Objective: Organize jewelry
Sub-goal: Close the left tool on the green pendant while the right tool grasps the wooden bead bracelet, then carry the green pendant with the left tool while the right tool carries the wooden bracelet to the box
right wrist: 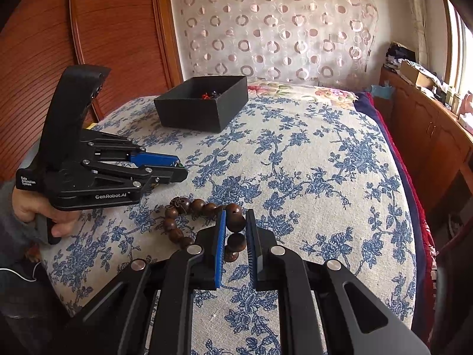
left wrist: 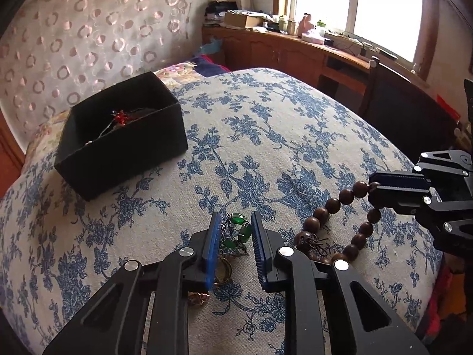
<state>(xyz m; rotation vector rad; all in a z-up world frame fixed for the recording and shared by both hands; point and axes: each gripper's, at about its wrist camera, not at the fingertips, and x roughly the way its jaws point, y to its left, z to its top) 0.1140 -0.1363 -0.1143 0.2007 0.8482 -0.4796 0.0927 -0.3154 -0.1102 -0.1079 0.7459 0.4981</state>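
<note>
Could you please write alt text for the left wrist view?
The left gripper closes around a green-stone ornament on a blue-floral bedspread. Right of it, the right gripper holds a wooden bead bracelet; a black box sits behind, left.

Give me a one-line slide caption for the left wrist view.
Left gripper fingers close around a green-stone piece while the right gripper grips a wooden bead bracelet.

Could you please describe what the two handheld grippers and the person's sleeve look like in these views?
Both are matte black linkage grippers with silver pivot pins and blue ribbed pads. The left gripper has white "GenRobot.AI" lettering on its side, a small "Data Acquisition System" label, and a tall black camera mount on top. The right gripper shows slotted black arms. The hand on the left handle emerges from a grey sleeve.
</note>
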